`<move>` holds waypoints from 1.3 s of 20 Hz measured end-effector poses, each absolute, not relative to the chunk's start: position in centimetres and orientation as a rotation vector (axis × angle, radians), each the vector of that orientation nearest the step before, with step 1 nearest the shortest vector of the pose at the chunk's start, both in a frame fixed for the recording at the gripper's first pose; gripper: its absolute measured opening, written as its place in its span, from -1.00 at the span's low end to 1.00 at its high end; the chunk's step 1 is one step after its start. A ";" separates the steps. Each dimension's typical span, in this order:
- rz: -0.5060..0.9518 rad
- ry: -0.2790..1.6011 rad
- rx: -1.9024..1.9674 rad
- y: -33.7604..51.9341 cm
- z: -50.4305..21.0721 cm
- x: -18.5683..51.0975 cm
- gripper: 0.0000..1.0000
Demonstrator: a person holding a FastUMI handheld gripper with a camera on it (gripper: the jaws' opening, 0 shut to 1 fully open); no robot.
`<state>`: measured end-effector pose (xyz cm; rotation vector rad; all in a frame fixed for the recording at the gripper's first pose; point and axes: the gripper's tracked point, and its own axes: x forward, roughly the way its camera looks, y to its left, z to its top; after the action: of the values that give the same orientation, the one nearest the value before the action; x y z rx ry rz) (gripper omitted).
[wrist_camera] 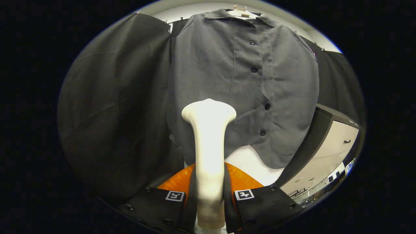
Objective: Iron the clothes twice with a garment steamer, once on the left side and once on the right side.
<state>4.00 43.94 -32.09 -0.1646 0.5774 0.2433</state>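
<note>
**Steamer held upright before the hanging shirt**

Hand-held gripper [209,198] pinches the handle of a cream-white plastic garment steamer [209,143]; both fingers [156,203] press against the handle, one on each side. The steamer stands upright between them, its shaft narrow where it is clamped and flaring to a wide, rounded head at the top.

Beyond the fingers hangs a grey, collared button-front shirt [240,84] of matte woven cloth, on a pale hanger [242,12] at the top. Its placket runs down the middle with a row of dark buttons [254,69]; the hem curves at the bottom. The steamer head lies in front of the shirt's lower part, on the side left of the button row. Whether the head touches the fabric, cannot tell.

Plain black cloth [113,107] drapes behind and to either side of the shirt. An orange, ribbed, rounded object [242,180] sits just ahead of the fingers, low down, either side of the steamer's shaft; what it is, cannot tell. Past it, under the shirt's hem, a white patch of surface [250,162]. Off to the right, a light-coloured cabinet [328,152] with a small dark handle stands beside the cloth.
</note>
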 end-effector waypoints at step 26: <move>0.252 0.254 -0.055 37.0 -11.0 2.4 -0.16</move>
<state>2.40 36.99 -11.01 -0.0552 0.2539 0.2516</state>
